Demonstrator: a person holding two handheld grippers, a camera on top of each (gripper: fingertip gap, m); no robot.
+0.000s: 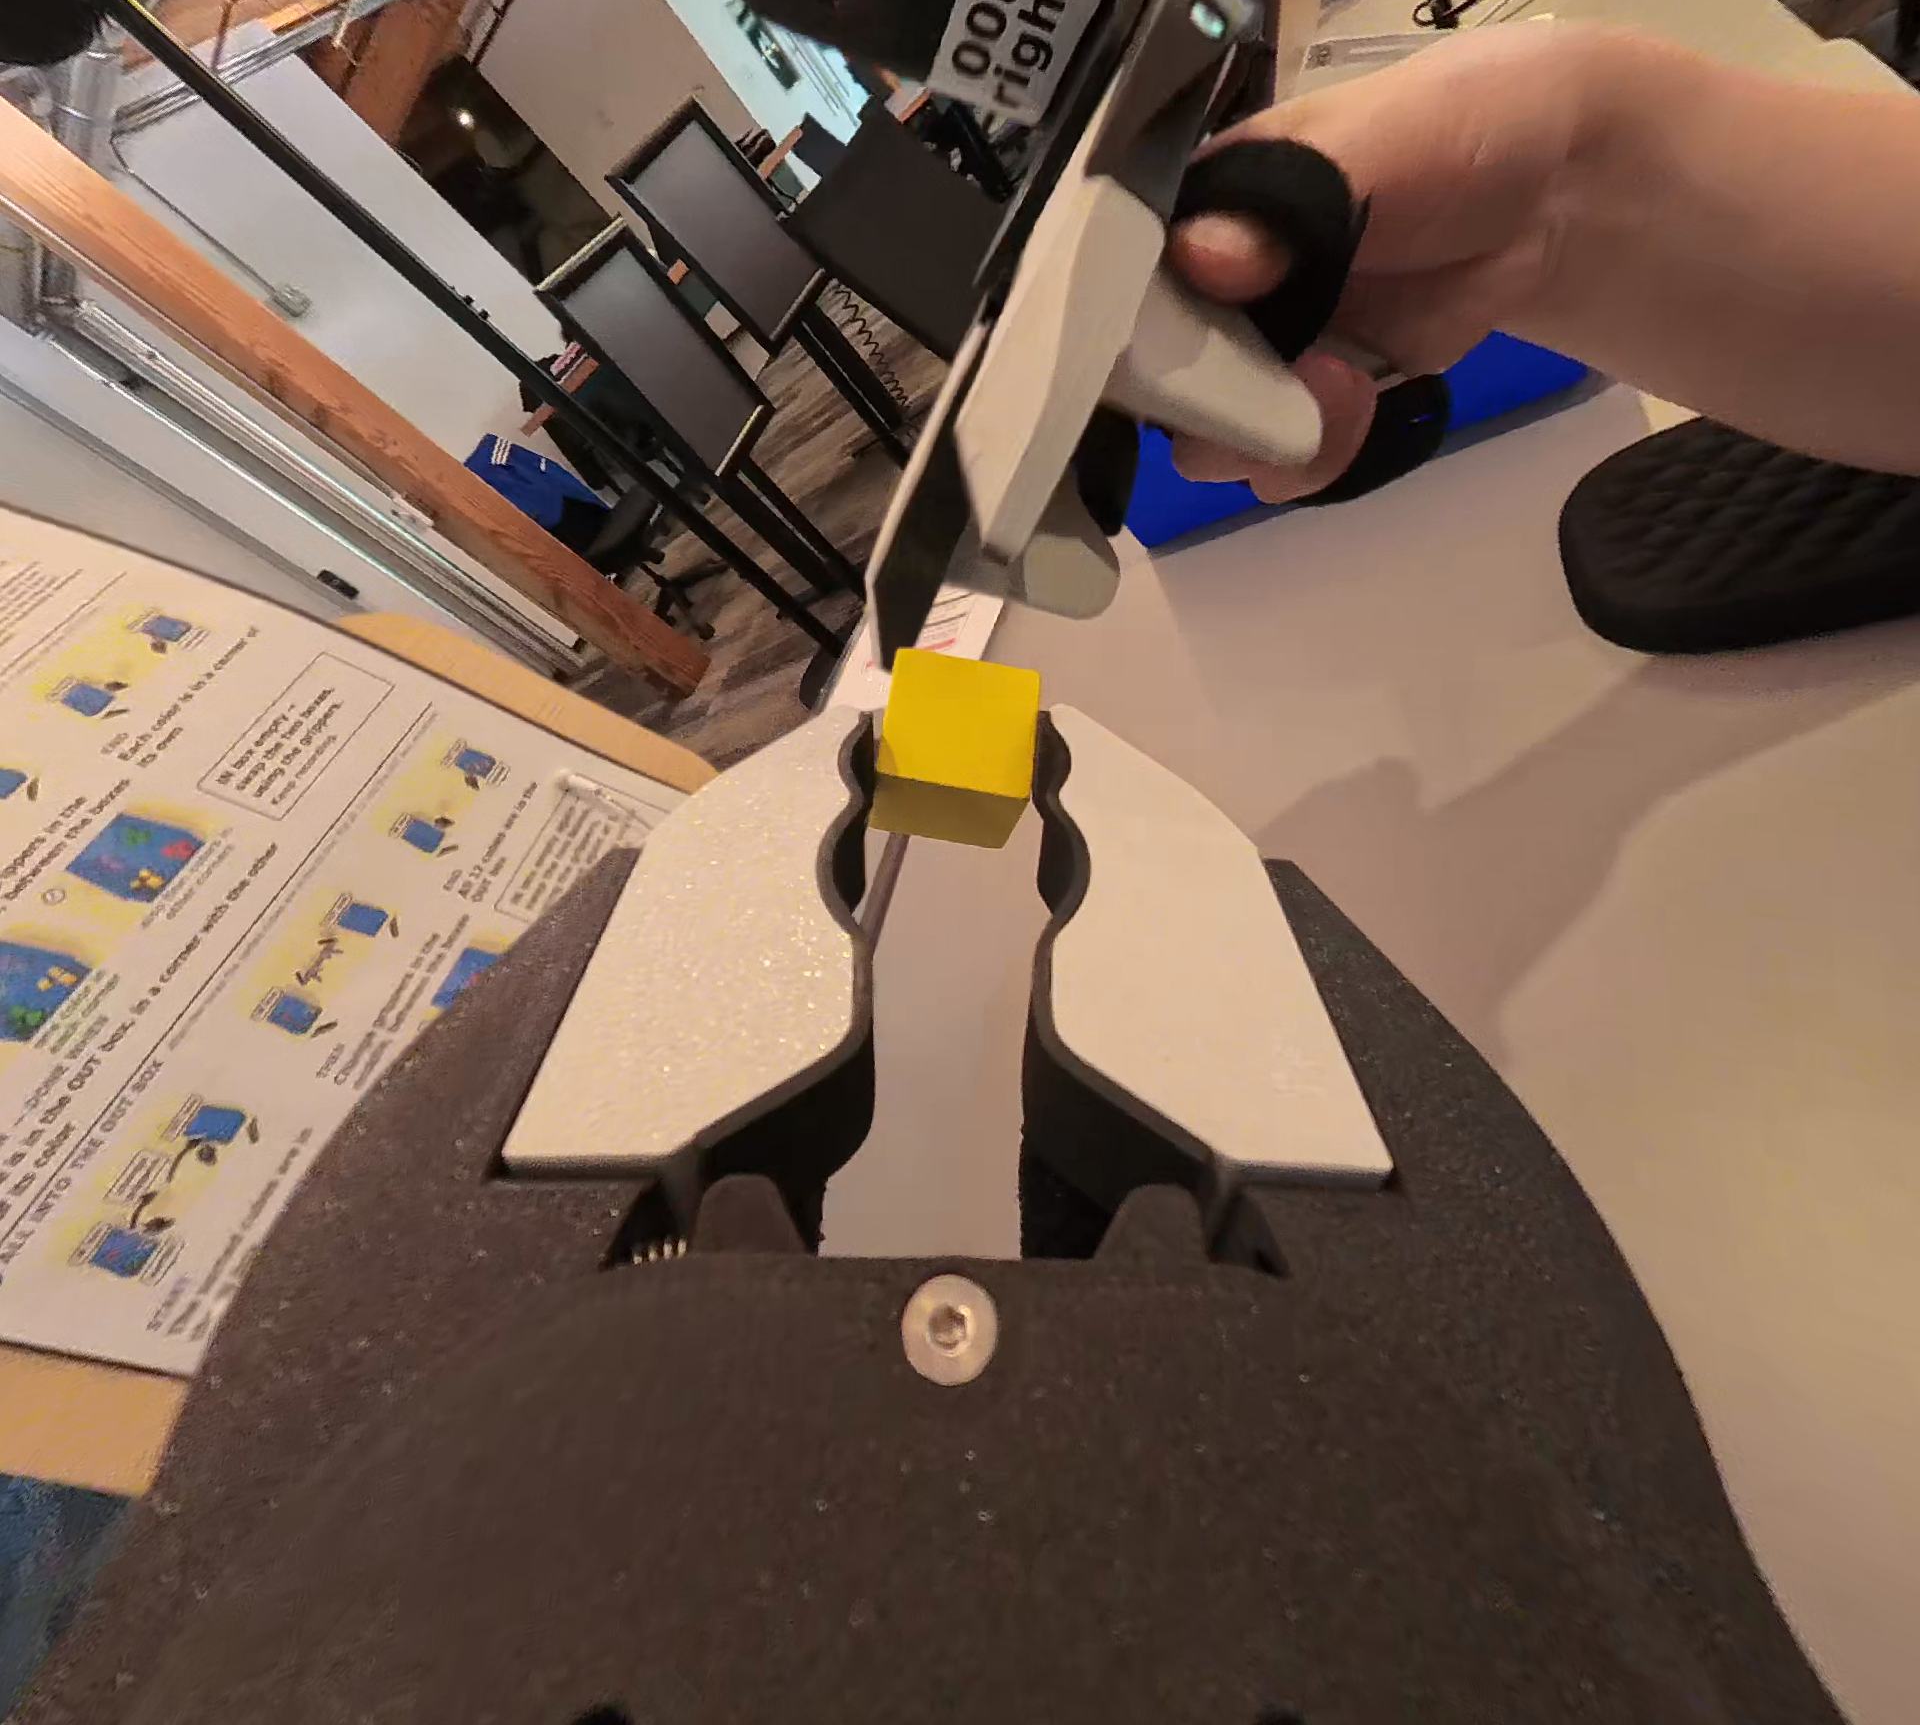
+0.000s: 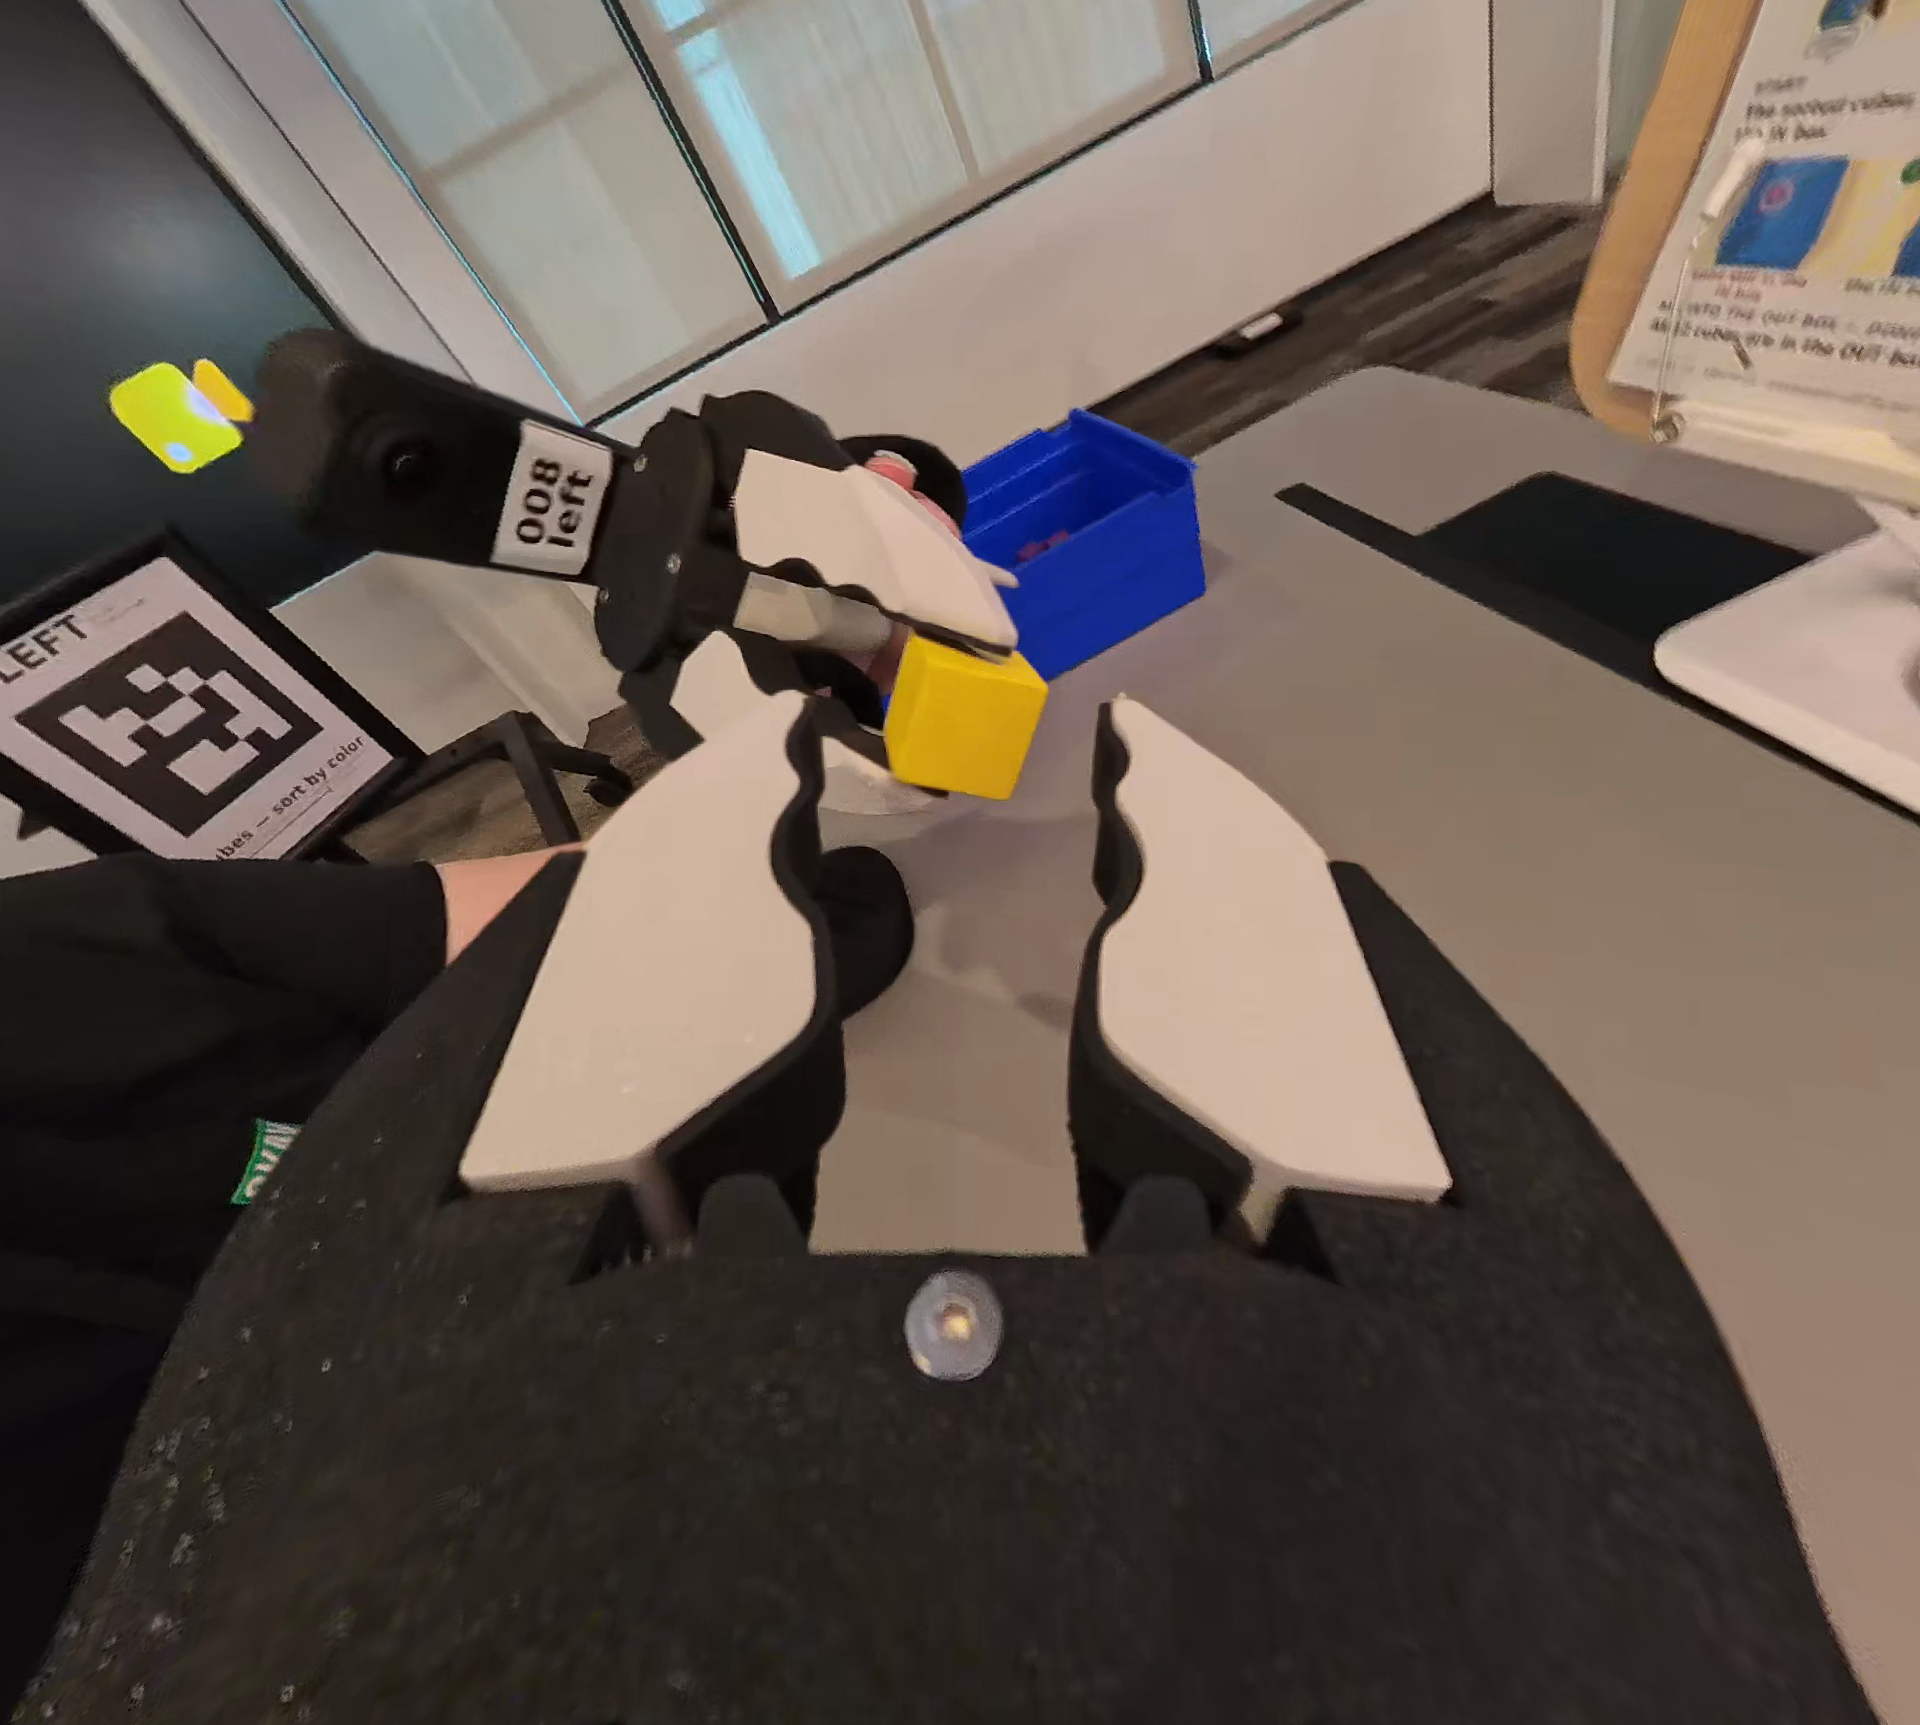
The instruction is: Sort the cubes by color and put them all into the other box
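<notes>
My left gripper (image 1: 956,735) is shut on a yellow cube (image 1: 961,740) and holds it by its sides above the grey table (image 1: 1299,844). My right gripper (image 2: 958,714) is open and empty, and the yellow cube (image 2: 966,725) sits just beyond and between its fingertips. In the left wrist view the right gripper (image 1: 891,641) comes down from above, its tip just above the cube's far left edge. In the right wrist view the left gripper (image 2: 987,647) reaches in from the left. A blue box (image 2: 1091,553) stands behind it with something reddish inside.
An instruction sheet on a wooden board (image 1: 260,844) stands at the table's edge and also shows in the right wrist view (image 2: 1766,169). A black padded rest (image 1: 1745,532), a blue box (image 1: 1527,387), a white stand base (image 2: 1787,667), a black mat (image 2: 1558,553) and a marker sign (image 2: 177,719) are around.
</notes>
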